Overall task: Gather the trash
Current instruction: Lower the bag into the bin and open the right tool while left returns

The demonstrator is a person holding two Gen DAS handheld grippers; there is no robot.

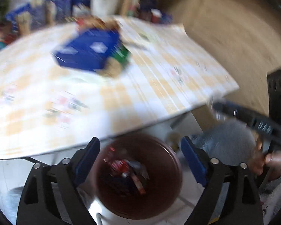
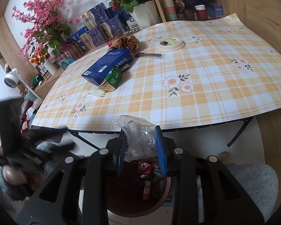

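My right gripper [image 2: 141, 149] is shut on a crumpled clear plastic wrapper [image 2: 138, 137] and holds it above a dark brown bin [image 2: 121, 204] on the floor in front of the table. The bin holds a red can [image 2: 144, 168] and other wrappers. My left gripper [image 1: 138, 159] is open and empty over the same bin [image 1: 159, 193]; that view is blurred. On the checked table lie a blue box [image 2: 107, 64], a green carton [image 2: 113, 79], crumpled brown paper [image 2: 124, 42], a round cup lid [image 2: 171, 44], a dark utensil [image 2: 148, 55] and a pale spill [image 2: 94, 93].
The table edge [image 2: 178, 127] runs just beyond the bin, with black folding legs [image 2: 238, 133] under it. Flower pots, blue tins and cups crowd the shelf behind the table. A grey fluffy cushion [image 2: 252, 180] lies at the right.
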